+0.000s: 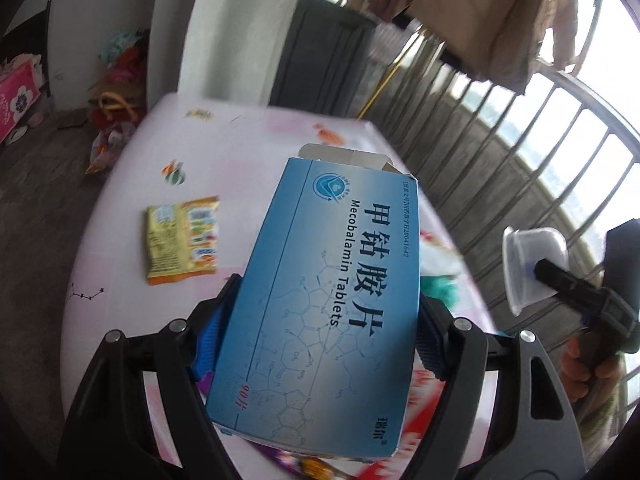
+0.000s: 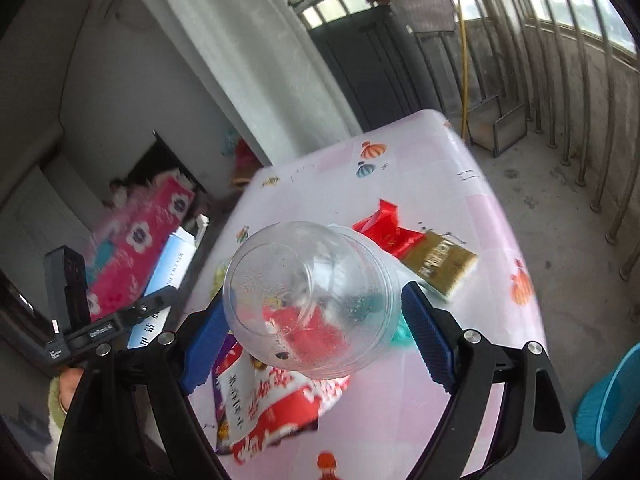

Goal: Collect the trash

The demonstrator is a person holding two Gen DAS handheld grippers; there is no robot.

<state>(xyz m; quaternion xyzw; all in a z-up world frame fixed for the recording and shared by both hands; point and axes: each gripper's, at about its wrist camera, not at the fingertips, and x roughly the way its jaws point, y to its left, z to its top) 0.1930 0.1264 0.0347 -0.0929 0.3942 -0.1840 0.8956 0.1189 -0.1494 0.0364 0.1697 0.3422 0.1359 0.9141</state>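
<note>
A: Currently pinching blue Mecobalamin tablet box (image 1: 320, 300) in left gripper (image 1: 320, 320); clear plastic cup (image 2: 308, 300) clamped in right gripper (image 2: 316, 332), both above table (image 2: 460, 152).

B: Left on table: yellow snack packet (image 1: 184, 238), red wrapper (image 2: 386, 232), gold packet (image 2: 440, 264), red-and-white snack bag (image 2: 272, 408). Binned so far: cannot tell.

Snack bag (image 2: 272, 408) print blurred, perhaps unreadable

Pink-clothed table (image 2: 460, 152) on grey concrete floor (image 2: 560, 184); barred balcony railing (image 1: 532, 128) (daylight behind), white wall (image 2: 120, 92).
</note>
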